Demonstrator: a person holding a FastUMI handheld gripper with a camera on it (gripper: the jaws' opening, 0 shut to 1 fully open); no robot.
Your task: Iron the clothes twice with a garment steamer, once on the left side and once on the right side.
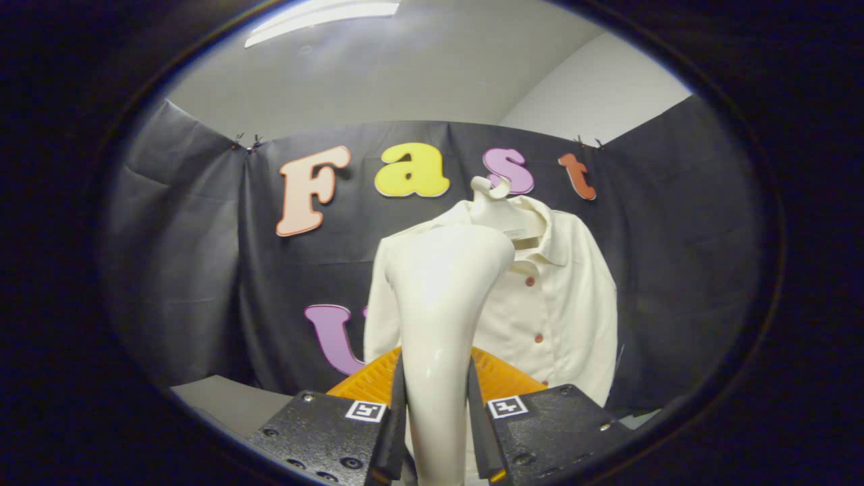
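the gripper is closed on the steamer, one finger pressing each side of its slim handle, so the jaws sit narrow with the handle filling the gap. the fingers rise from 6 o'clock, and the handle stands upright between them, running on up toward 12 o'clock. it widens as it goes and ends in a broad flat head that tilts a little toward 1 o'clock. the steamer is glossy and pale, with a bright streak of light down the handle.

the shirt hangs beyond the steamer, at about 1 to 2 o'clock from the head, on a pale hanger whose hook curls up in front of the dark cloth wall. the shirt is cream, collared, with small reddish buttons down its front. the steamer head covers the shirt's shoulder and chest on the 9 o'clock side; i cannot tell whether the head touches the cloth or stands just short of it. the sleeve at 3 o'clock hangs straight down and free.

behind the fingers, low at 6 o'clock, an orange ribbed part shows on both sides of the handle. a grey surface lies at 8 o'clock below the wall. a ceiling light glows at 11 o'clock.
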